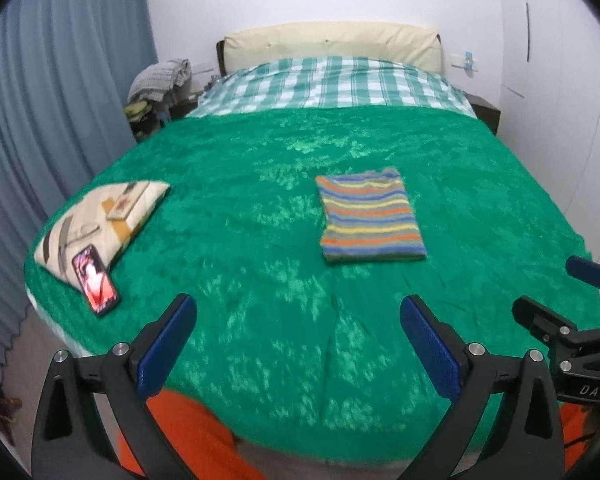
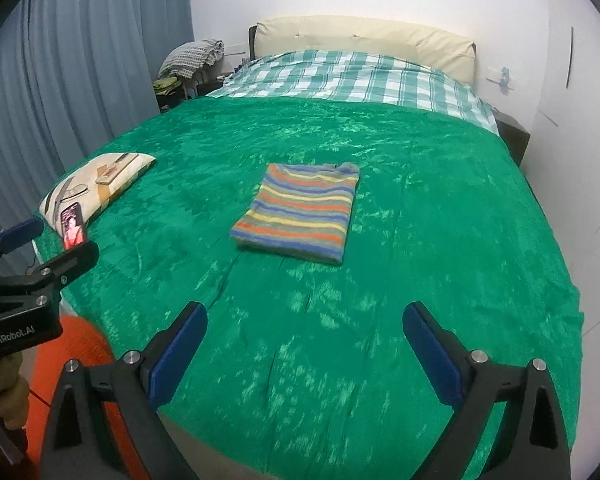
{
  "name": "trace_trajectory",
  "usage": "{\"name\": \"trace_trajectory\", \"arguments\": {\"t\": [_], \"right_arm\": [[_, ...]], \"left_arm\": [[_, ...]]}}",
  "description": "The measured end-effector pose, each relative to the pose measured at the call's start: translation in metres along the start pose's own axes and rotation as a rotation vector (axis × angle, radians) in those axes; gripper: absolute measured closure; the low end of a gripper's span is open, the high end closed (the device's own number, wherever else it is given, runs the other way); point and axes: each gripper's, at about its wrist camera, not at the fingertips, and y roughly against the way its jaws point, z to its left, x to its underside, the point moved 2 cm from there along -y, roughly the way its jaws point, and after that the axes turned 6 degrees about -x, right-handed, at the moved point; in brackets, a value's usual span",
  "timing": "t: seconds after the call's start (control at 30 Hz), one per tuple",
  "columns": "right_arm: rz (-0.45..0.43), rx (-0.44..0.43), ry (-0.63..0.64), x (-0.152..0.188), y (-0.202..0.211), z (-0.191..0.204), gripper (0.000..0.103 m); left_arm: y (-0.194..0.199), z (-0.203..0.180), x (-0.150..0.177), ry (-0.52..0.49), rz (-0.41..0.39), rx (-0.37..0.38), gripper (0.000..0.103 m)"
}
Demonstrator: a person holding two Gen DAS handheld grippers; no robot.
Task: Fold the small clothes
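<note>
Striped garment (image 1: 370,216), folded, lying mid-bed on the green blanket (image 1: 260,220).
My left gripper (image 1: 298,320) and right gripper (image 2: 305,326) gape wide and empty; the garment sits toward twelve o'clock, a phone (image 1: 95,280) toward ten.

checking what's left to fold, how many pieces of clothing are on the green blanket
1: a striped folded top lying mid-blanket, already folded. More clothes may be out of view nearer the person.
</note>
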Motion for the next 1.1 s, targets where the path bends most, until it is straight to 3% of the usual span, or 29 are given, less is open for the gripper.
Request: {"name": "trace_trajectory", "arguments": {"t": [0.43, 0.57, 0.8, 1.1], "right_arm": [[-0.005, -0.007, 0.048, 0.029, 0.081, 0.029, 0.003], [-0.003, -0.019, 0.027, 0.036, 0.099, 0.034, 0.001], [-0.027, 0.0, 0.038, 0.029, 0.108, 0.037, 0.001], [-0.017, 0.037, 0.037, 0.026, 0.103, 0.036, 0.001]], "left_arm": [[0.067, 0.011, 0.022, -0.045, -0.037, -0.039, 0.001], [0.071, 0.014, 0.025, -0.022, 0.003, -0.023, 0.0], [0.071, 0.009, 0.024, -0.049, 0.003, -0.05, 0.0], [0.065, 0.009, 0.024, -0.032, 0.047, -0.014, 0.0]]}}
